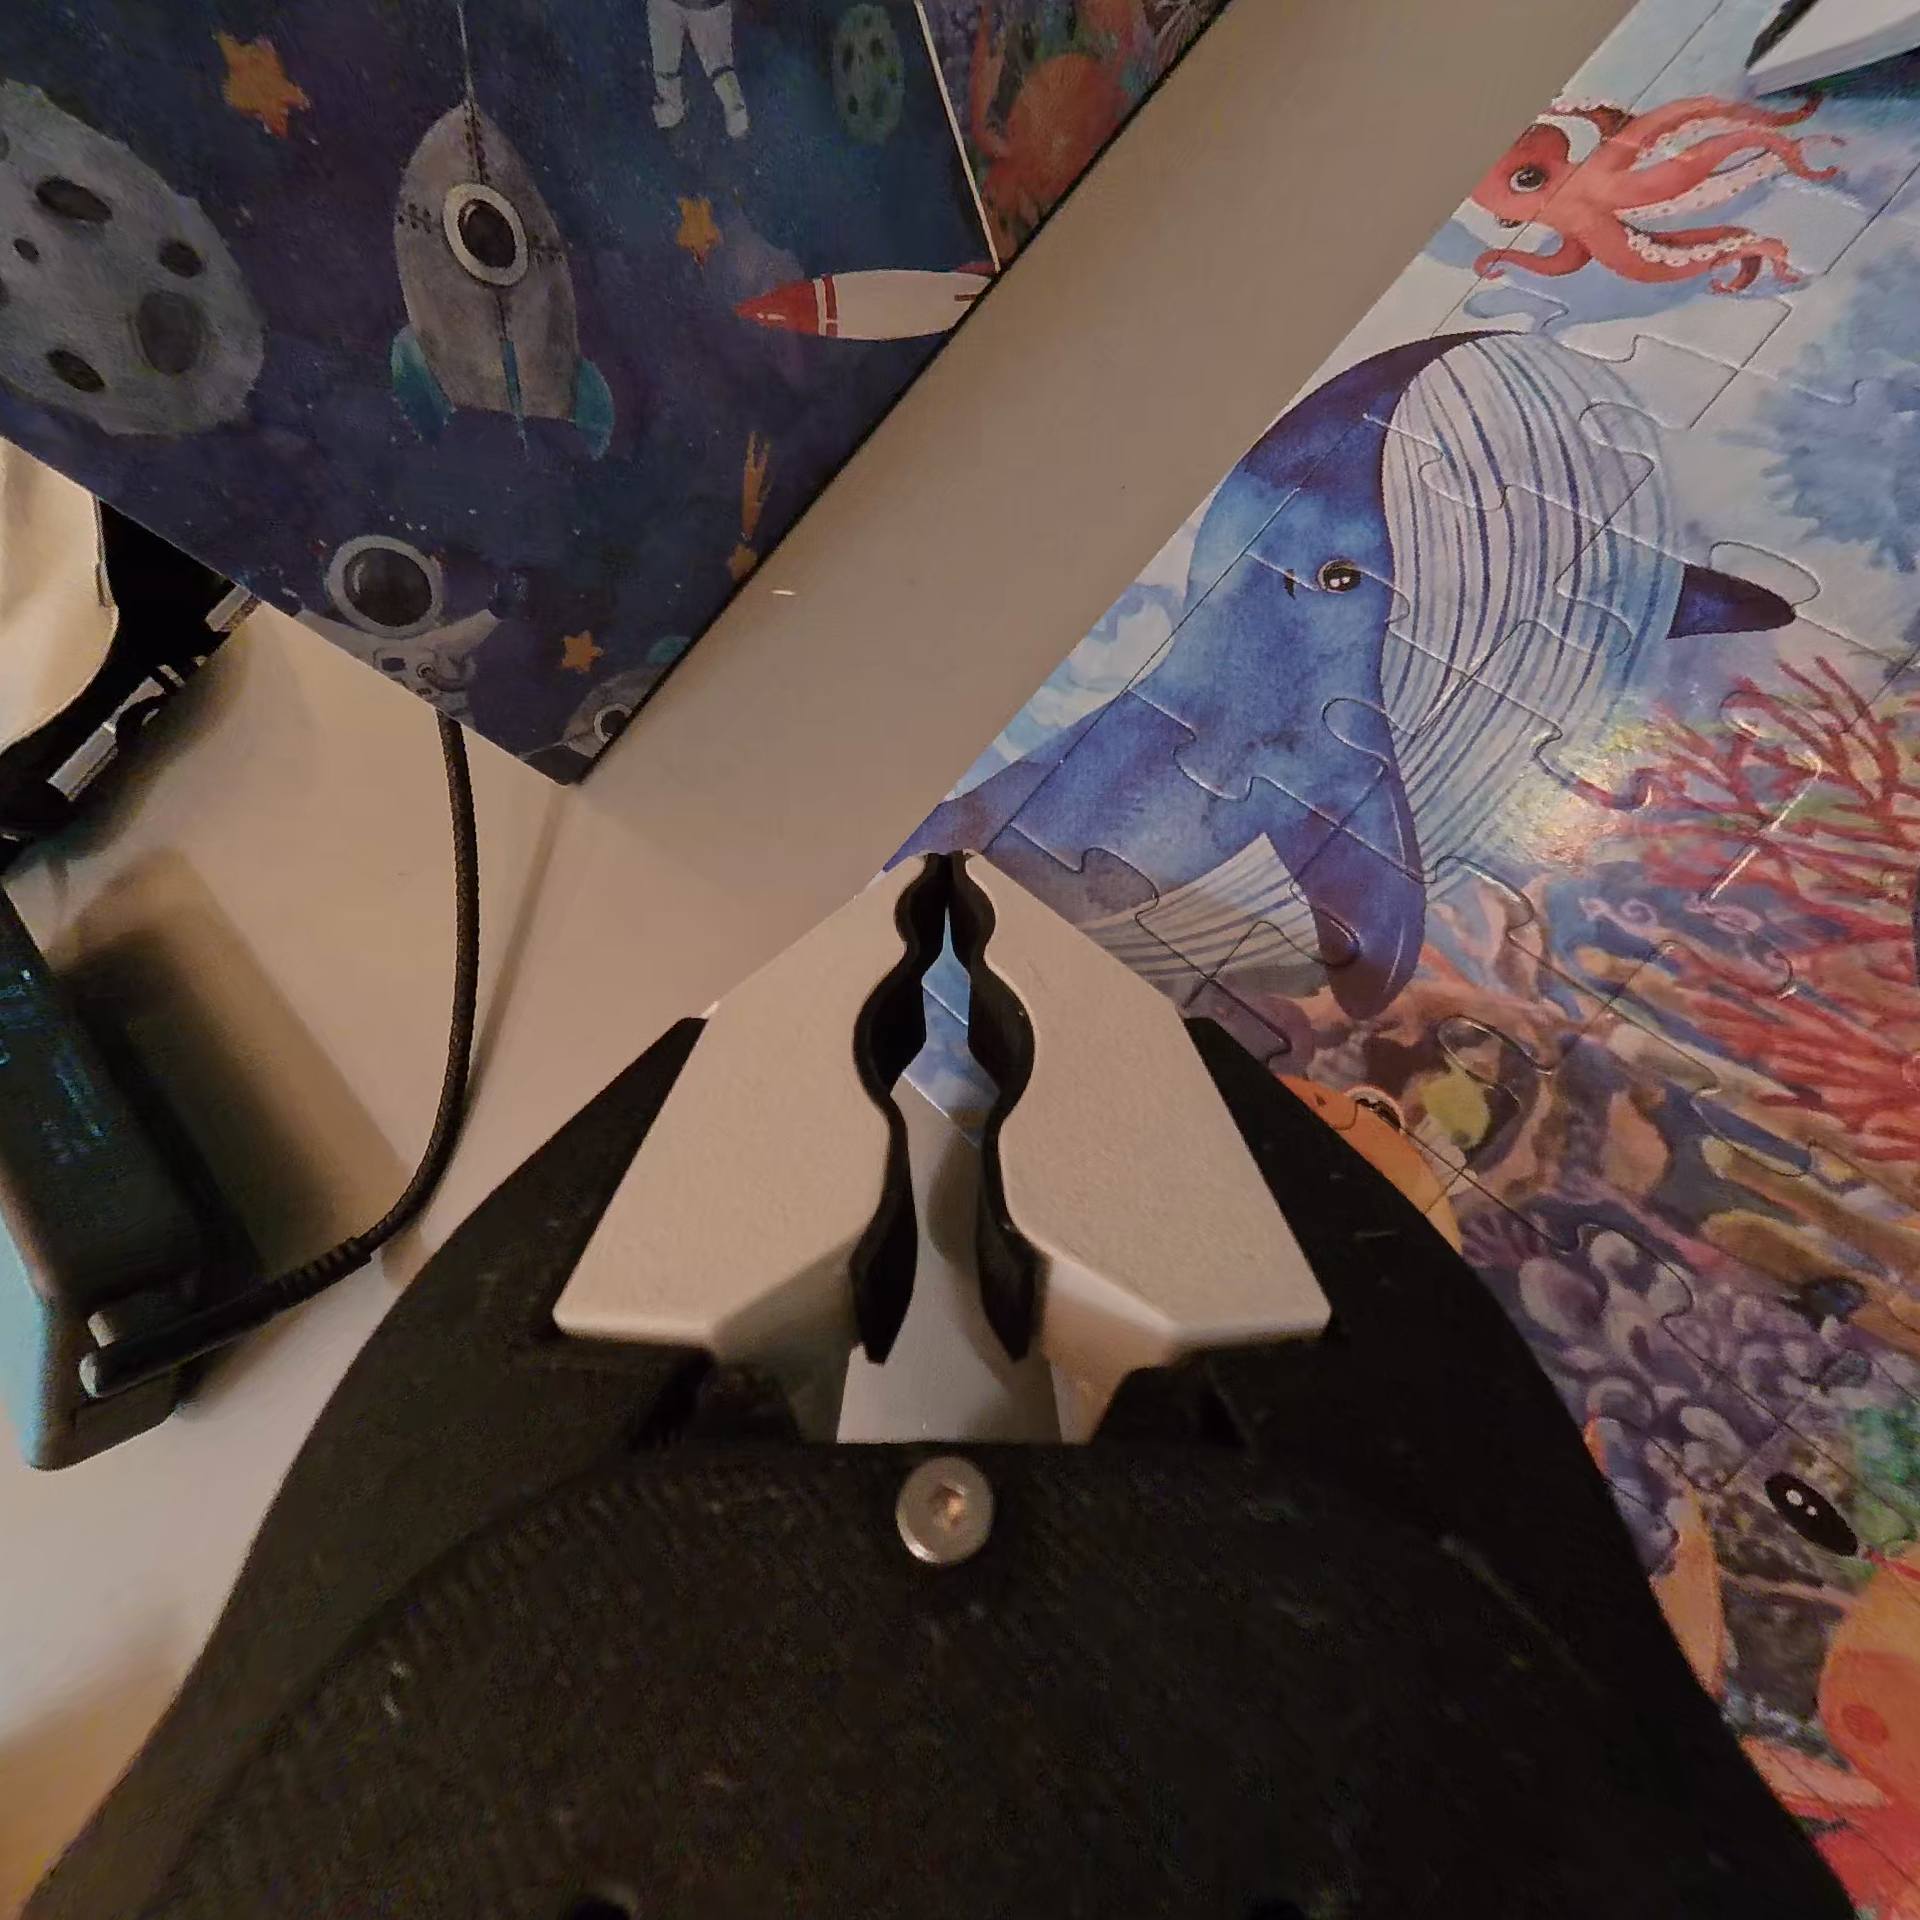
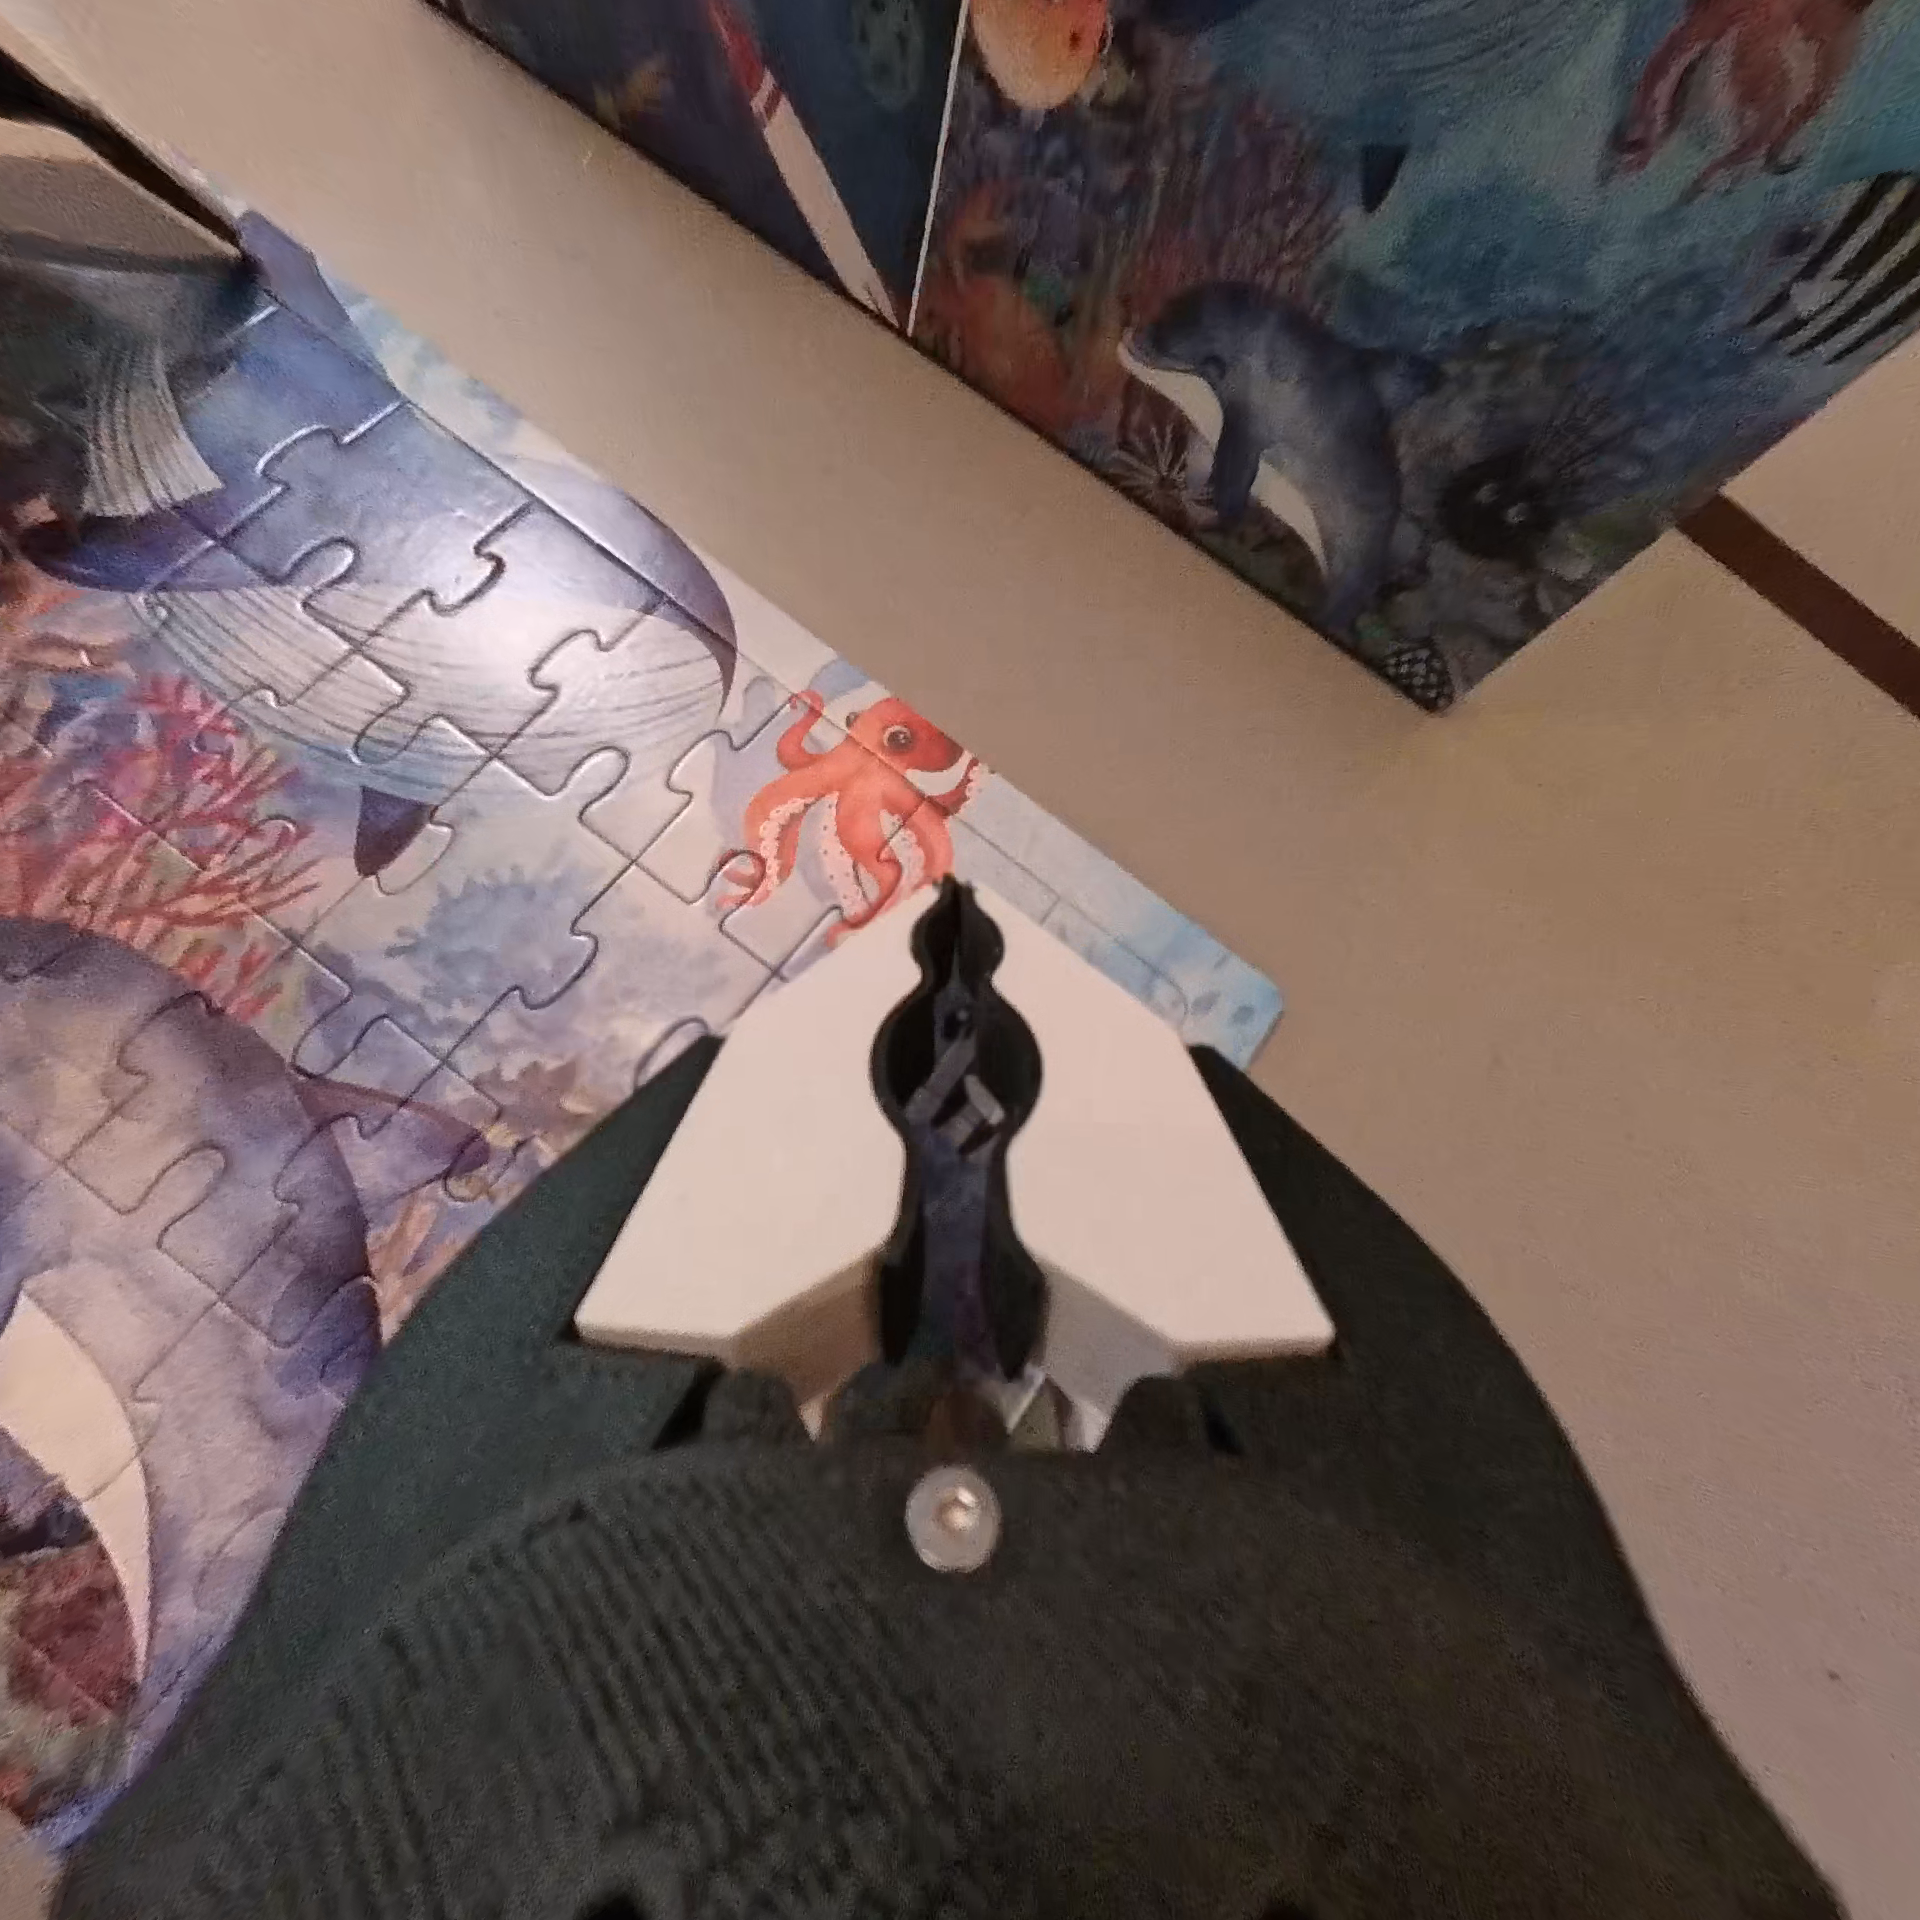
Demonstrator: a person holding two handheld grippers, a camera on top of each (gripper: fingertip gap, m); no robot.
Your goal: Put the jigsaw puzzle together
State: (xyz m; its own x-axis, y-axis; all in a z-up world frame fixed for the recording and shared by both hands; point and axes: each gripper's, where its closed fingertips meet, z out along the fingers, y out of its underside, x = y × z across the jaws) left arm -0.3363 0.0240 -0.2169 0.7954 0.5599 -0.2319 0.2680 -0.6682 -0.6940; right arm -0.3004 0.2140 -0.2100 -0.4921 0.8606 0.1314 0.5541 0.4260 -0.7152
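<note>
The left hand-held gripper (image 1: 948, 862) is pressing, fingertips closed and empty, at the edge of the jigsaw puzzle (image 1: 1507, 727) lying on the worktop (image 1: 935, 499); the right hand-held gripper (image 2: 954, 891) is hovering closed beside the puzzle's octopus (image 2: 868, 800).

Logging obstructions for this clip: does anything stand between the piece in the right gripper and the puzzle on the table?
Nothing visible does. The right gripper is shut on a dark piece, tips over the puzzle beside the orange octopus. The box stands apart, across the table. The gripper hides the exact slot.
</note>
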